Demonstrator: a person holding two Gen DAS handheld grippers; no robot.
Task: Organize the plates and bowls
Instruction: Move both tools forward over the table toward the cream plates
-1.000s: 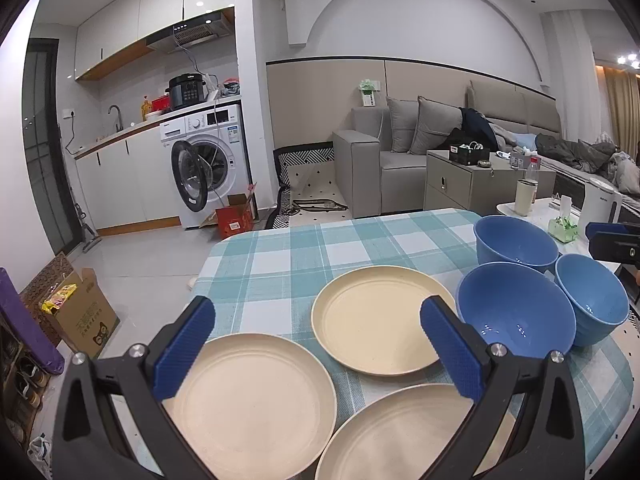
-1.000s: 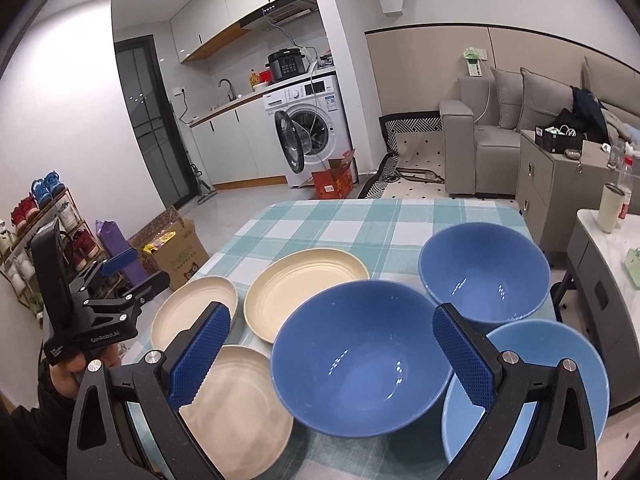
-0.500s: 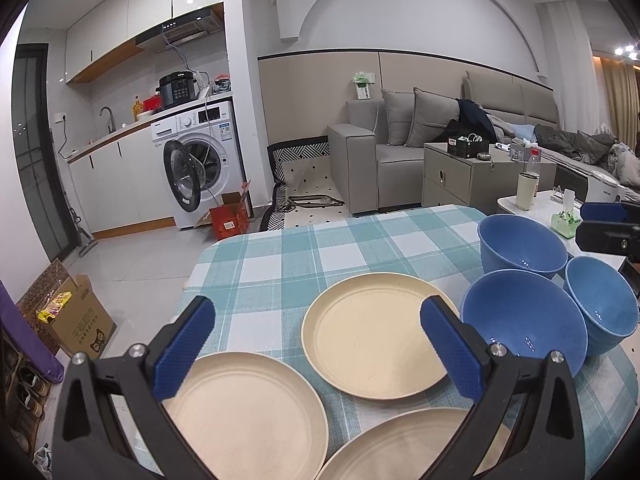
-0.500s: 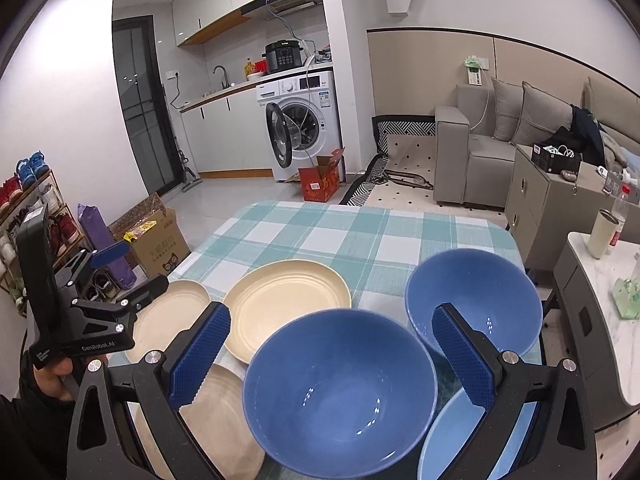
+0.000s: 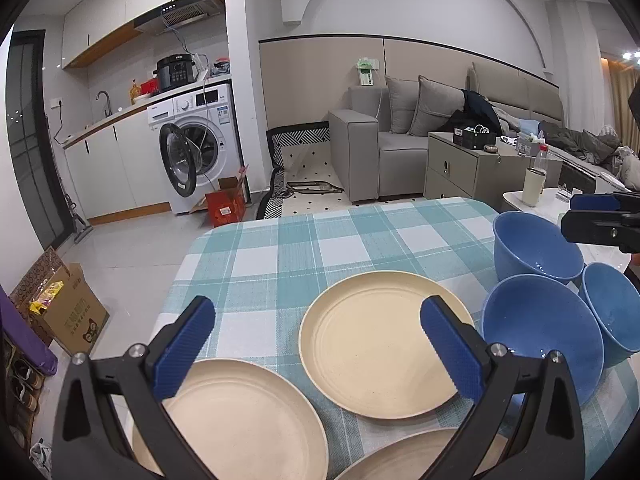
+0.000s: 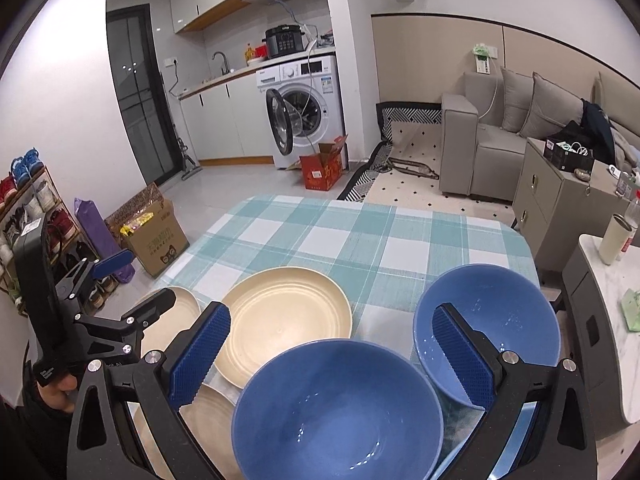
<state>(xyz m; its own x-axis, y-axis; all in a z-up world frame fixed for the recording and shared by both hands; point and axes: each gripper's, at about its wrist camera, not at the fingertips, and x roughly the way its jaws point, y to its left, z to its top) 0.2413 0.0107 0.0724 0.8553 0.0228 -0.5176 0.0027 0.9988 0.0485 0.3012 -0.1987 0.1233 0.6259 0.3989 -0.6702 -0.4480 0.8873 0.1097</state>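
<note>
Left hand-held gripper (image 5: pixel 316 346), wide open and empty, now hovers lower over three cream plates (image 5: pixel 380 344) on the surface (image 5: pixel 320 240); right hand-held gripper (image 6: pixel 330 354), likewise, has closed on three blue bowls (image 6: pixel 336 408); nothing stacked yet.

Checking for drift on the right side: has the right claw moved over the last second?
Yes. The right claw has drawn back toward the person: the near blue bowl sits lower between its open fingers and more checked tablecloth shows.

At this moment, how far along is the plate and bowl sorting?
Nothing looks stacked yet: three cream plates lie separately and three blue bowls stand apart on the checked tablecloth. Left gripper and right gripper are both open and empty. All stacking remains.
</note>
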